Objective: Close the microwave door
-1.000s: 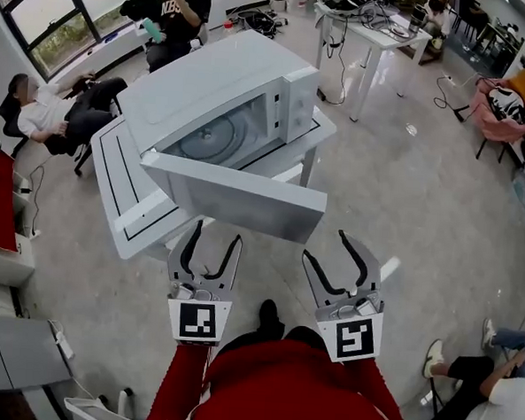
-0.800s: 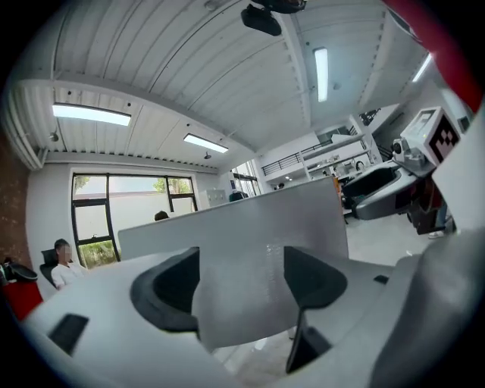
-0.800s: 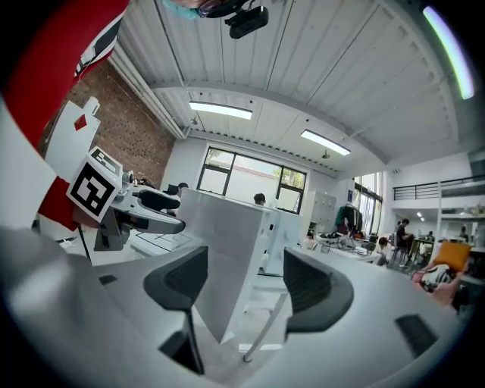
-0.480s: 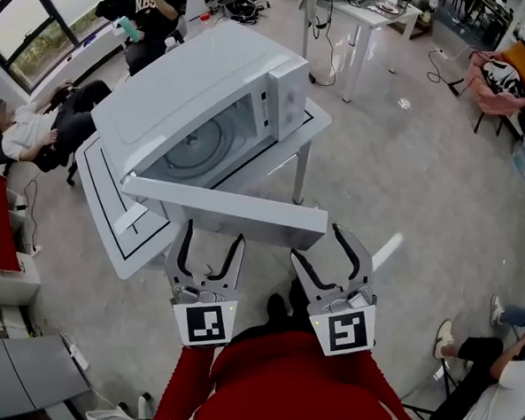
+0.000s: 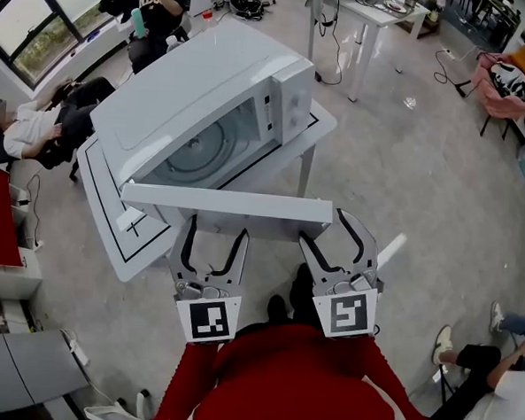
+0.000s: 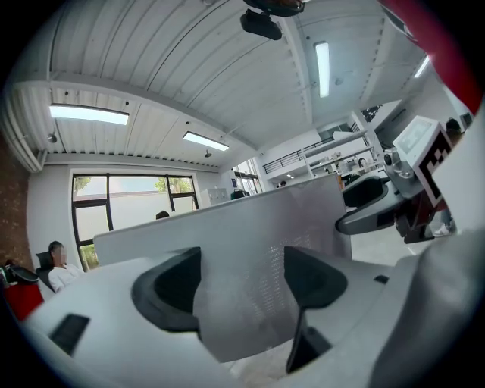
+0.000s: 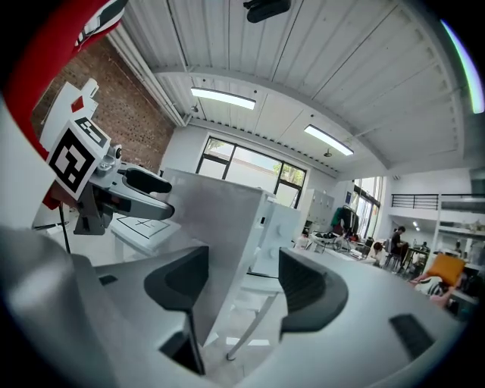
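Observation:
The white microwave (image 5: 207, 95) stands on a white table (image 5: 110, 231), its door (image 5: 236, 203) swung out toward me so that the cavity and turntable show. In the head view both grippers sit just short of the door's outer face. My left gripper (image 5: 215, 232) is open, and in the left gripper view (image 6: 239, 280) the door panel (image 6: 227, 242) fills the space ahead of its jaws. My right gripper (image 5: 325, 232) is open near the door's free end. In the right gripper view (image 7: 241, 292) the door edge (image 7: 216, 235) stands just ahead. I cannot tell whether either gripper touches the door.
A seated person (image 5: 36, 133) and a standing person (image 5: 160, 3) are behind the microwave table. A second white table (image 5: 363, 15) with cables stands at the back right. A pink chair (image 5: 504, 95) is far right, and another person (image 5: 491, 396) sits at the lower right.
Both grippers have come forward up to the door's outer face, and their jaws have spread wider. The door now lies more squarely across in front of me.

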A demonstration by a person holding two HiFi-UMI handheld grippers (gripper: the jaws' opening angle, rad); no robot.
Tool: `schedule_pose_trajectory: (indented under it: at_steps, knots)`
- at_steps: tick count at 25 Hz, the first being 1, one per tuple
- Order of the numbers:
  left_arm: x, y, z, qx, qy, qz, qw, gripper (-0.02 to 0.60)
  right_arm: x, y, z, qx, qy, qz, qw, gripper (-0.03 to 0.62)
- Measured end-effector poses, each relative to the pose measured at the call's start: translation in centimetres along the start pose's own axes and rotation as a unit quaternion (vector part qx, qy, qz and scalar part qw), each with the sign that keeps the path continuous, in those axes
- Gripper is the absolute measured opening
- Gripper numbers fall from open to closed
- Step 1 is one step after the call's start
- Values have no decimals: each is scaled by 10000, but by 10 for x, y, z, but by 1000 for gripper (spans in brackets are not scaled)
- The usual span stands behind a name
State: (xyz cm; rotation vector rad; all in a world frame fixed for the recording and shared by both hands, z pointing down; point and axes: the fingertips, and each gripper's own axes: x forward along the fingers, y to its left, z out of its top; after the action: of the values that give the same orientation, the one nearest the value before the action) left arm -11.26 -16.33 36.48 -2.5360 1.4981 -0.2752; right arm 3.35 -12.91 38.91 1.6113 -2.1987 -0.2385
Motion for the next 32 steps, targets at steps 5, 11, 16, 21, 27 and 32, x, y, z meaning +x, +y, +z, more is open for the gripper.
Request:
schedule_pose_trajectory:
  at_steps: [5,11,16,21,27,32]
  knots:
    - [17,1,5,728,-5,-92,9973,348,24,-24,0,350,-116,-145,9992,305]
    - [31,8,2,220,81,185,9996,348,61,-42,-2,446,-79,81,9989,288]
    - [44,17,0,160,184,447,9987,348,95,-45,-4,462,-244,465,9975,270]
    - [54,22,-1,143,257,638,9975,348,125,-52,-2,334,-276,670,9968,267]
    - [69,31,-1,-241,347,994,9942,347,162,-57,0,242,-285,854,9956,259]
    - [75,41,-3,-424,469,1250,9901,347,182,-58,5,274,-312,924,9949,253]
